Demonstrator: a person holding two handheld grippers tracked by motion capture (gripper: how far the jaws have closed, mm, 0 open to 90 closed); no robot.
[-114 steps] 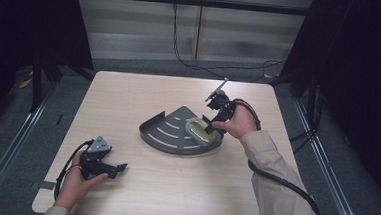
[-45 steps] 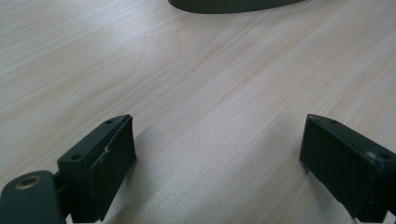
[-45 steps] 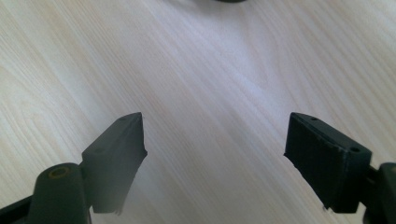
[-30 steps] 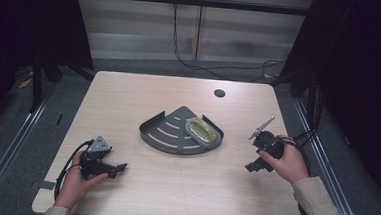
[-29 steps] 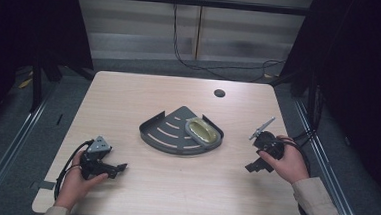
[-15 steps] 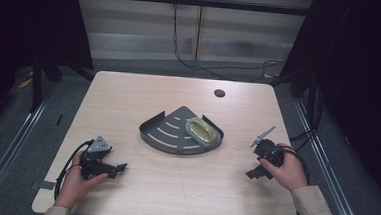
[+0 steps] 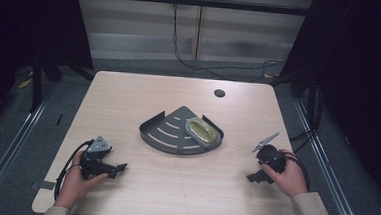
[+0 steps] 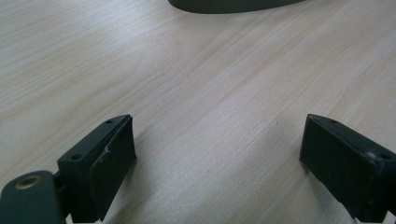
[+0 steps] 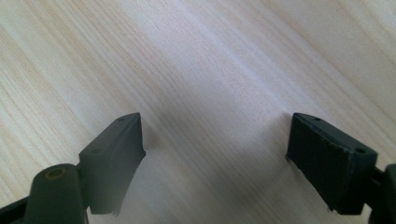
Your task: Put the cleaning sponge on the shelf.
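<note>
Soap (image 7: 202, 131) in rack (image 7: 167, 133), grippers (image 7: 116, 169) apart

A light wooden table (image 7: 144, 97) with rounded corners stands mid-room, a round dark cable hole (image 7: 219, 93) near its 1 o'clock corner. Grey floor (image 7: 22, 127) surrounds it. At 12 o'clock a pale panelled wall (image 7: 133, 29) carries a black cable (image 7: 182, 52) that trails down to the floor. Black curtains (image 7: 361, 73) hang at 3 and 9 o'clock. A metal rail (image 7: 10, 151) runs along the floor at 8 o'clock.
</note>
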